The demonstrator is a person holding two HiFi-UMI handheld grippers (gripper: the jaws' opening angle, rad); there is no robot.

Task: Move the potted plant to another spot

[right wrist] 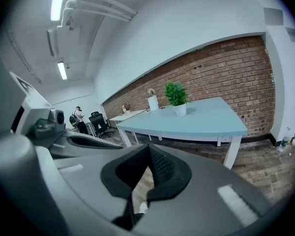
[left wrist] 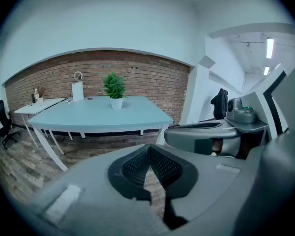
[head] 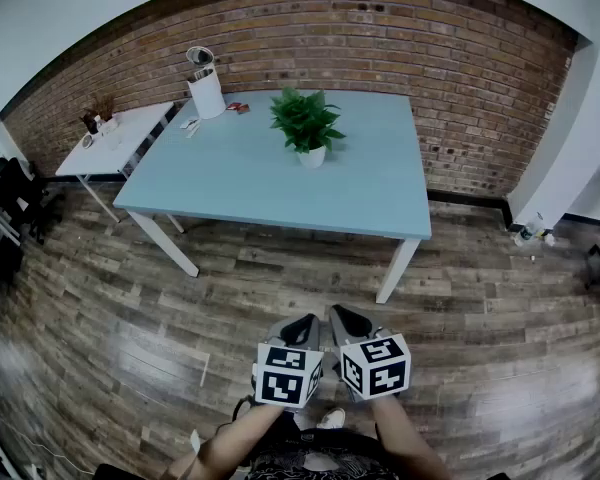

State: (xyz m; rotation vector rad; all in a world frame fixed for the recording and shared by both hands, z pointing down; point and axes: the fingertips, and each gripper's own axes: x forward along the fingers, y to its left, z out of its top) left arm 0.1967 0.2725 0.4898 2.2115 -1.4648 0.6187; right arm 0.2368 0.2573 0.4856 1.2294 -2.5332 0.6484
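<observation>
The potted plant [head: 307, 128], green leaves in a small white pot, stands upright near the back middle of the light blue table [head: 230, 178]. Both grippers hang over the wooden floor well short of the table's front edge. My left gripper [head: 305, 323] and right gripper [head: 342, 315] sit side by side, each shut with nothing between its pads. In the left gripper view the plant [left wrist: 115, 88] is far off beyond the shut left gripper [left wrist: 148, 149]. The right gripper view shows the plant [right wrist: 177, 97] just as distant past the shut right gripper [right wrist: 148, 149].
A white cylinder with a round top [head: 206, 88] and small items stand at the table's back left corner. A small white side table [head: 115, 138] adjoins on the left, with office chairs [head: 10, 193] beyond. A brick wall [head: 460, 78] runs behind. A person [right wrist: 79, 118] stands far off.
</observation>
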